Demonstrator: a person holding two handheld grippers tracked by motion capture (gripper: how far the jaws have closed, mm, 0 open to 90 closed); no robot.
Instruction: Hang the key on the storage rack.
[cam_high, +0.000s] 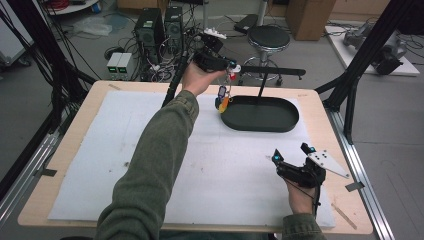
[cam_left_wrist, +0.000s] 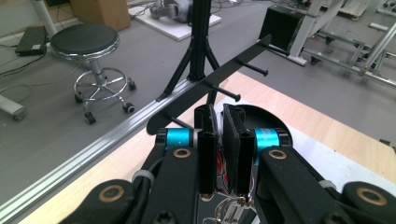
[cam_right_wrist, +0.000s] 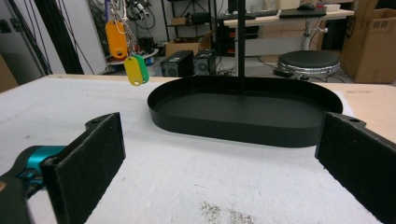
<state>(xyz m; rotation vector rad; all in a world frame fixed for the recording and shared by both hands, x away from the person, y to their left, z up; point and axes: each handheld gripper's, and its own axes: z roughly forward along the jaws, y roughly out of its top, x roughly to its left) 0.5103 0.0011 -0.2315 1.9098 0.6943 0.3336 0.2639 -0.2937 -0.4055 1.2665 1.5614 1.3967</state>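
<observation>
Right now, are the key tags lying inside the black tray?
No, the key tags hang in the air from the left gripper, beside the tray.

A: Your left gripper (cam_high: 227, 67) is up past the table's (cam_high: 75, 145) far edge, key tags (cam_high: 223, 98) dangling beside the tray (cam_high: 260, 114).

B: And your right gripper (cam_high: 292, 155) sits open, low near you.
</observation>
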